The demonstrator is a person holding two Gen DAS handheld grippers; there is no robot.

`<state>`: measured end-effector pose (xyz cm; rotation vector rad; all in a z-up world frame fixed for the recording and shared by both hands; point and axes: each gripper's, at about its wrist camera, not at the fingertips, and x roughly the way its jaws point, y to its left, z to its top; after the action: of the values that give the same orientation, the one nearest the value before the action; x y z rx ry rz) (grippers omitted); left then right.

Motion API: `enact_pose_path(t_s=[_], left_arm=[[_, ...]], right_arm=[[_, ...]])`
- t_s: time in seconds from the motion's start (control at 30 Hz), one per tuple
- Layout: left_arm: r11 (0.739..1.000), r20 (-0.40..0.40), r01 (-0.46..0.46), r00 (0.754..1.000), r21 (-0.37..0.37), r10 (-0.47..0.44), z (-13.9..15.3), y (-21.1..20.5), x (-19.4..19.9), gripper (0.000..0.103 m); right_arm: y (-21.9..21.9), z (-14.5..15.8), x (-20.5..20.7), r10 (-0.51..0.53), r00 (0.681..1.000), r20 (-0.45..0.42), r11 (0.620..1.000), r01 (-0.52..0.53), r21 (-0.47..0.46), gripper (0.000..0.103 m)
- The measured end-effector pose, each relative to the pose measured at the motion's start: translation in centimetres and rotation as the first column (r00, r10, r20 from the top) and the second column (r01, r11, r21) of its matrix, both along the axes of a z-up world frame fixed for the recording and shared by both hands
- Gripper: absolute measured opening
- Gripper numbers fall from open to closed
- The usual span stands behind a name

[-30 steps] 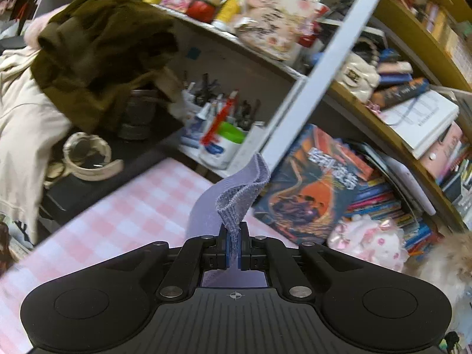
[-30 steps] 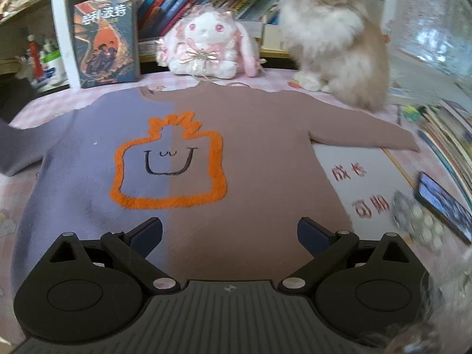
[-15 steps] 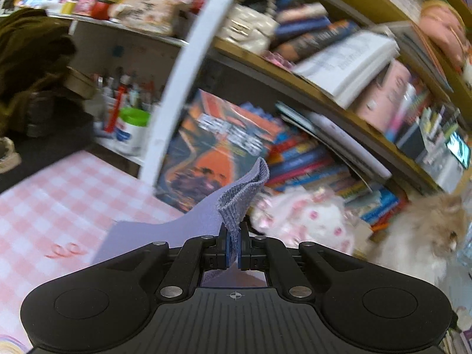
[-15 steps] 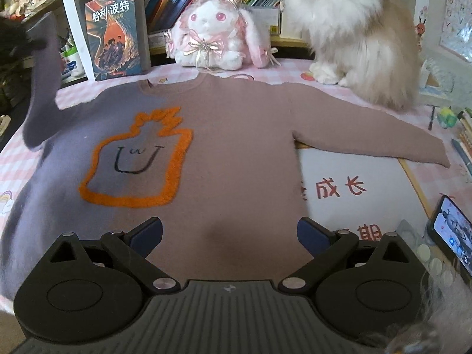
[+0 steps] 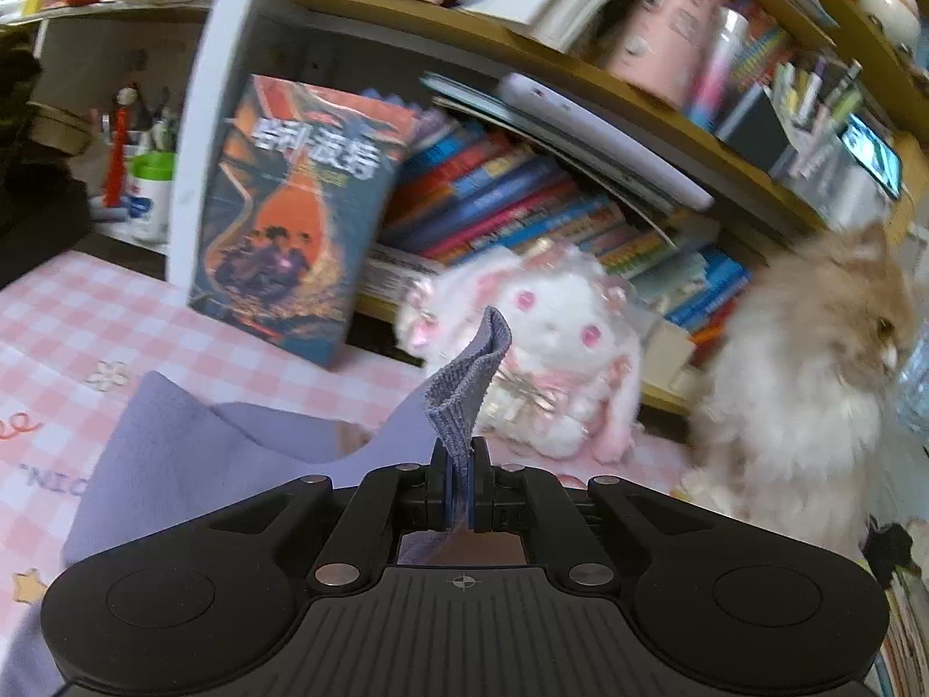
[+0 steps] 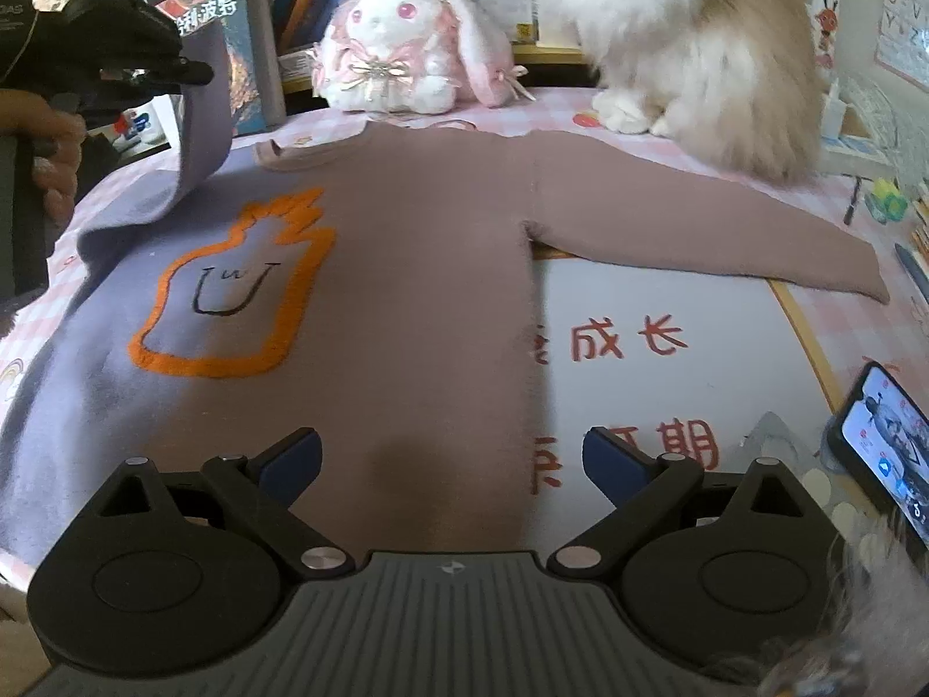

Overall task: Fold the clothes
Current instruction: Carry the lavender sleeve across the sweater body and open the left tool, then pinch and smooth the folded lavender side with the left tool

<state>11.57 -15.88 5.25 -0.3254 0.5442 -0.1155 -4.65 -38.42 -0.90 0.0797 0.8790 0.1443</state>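
We see the sweater (image 6: 418,267) spread flat, front up, on the pink checked surface (image 6: 824,302), half lavender and half dusty mauve, with an orange outlined figure (image 6: 232,302) on its chest. Our left hand-held gripper (image 5: 461,485) is clenched on the ribbed cuff (image 5: 467,383) of the lavender sleeve (image 6: 200,133), which stands up between the closed pads. In the right wrist view that sleeve is lifted off the surface at the upper left, hanging in a curve from the left hand-held gripper, with a hand (image 6: 49,145) on its grip. Our right hand-held gripper (image 6: 453,459) hangs released over the sweater's lower middle, its blue pads well apart with nothing between them.

The mauve sleeve (image 6: 714,238) lies straight out to the right, its cuff near a white sheet with red characters (image 6: 656,348) that the sweater's side partly covers. The neckline lies just in front of a white and pink plush rabbit (image 6: 400,40), and a long-haired cat (image 6: 697,40) sits at the far edge, close to the mauve shoulder. A phone (image 6: 888,441) leans at the right, beside the sheet. The bare checked cloth shows mostly at the left edge and beyond the right sleeve.

Behind the surface a book (image 5: 296,209) stands against a white post, and shelves (image 5: 580,69) packed with books run along the back.
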Motion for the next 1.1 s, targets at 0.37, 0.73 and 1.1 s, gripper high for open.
enact_pose_path(t_s=[0.37, 0.73, 1.1], left_arm=[[0.999, -0.058, 0.052, 0.997, 0.004, -0.052, -2.0, -2.7, 0.8, 0.003], [0.99, -0.034, 0.14, 0.99, 0.031, -0.139, -1.6, -3.4, -2.4, 0.075], [0.92, -0.17, -0.095, 0.971, 0.379, 0.17, -4.5, 10.7, -11.4, 0.071]], right_arm=[[-1.2, 0.6, -0.4, -0.028, 1.0, -0.002, 1.0, 0.028, 0.009, 0.097], [-1.5, 0.2, -0.4, -0.052, 0.998, -0.029, 0.998, 0.052, 0.028, 0.097], [-1.7, -1.0, 0.0, -0.095, 0.993, -0.07, 0.995, 0.096, -0.002, 0.076]])
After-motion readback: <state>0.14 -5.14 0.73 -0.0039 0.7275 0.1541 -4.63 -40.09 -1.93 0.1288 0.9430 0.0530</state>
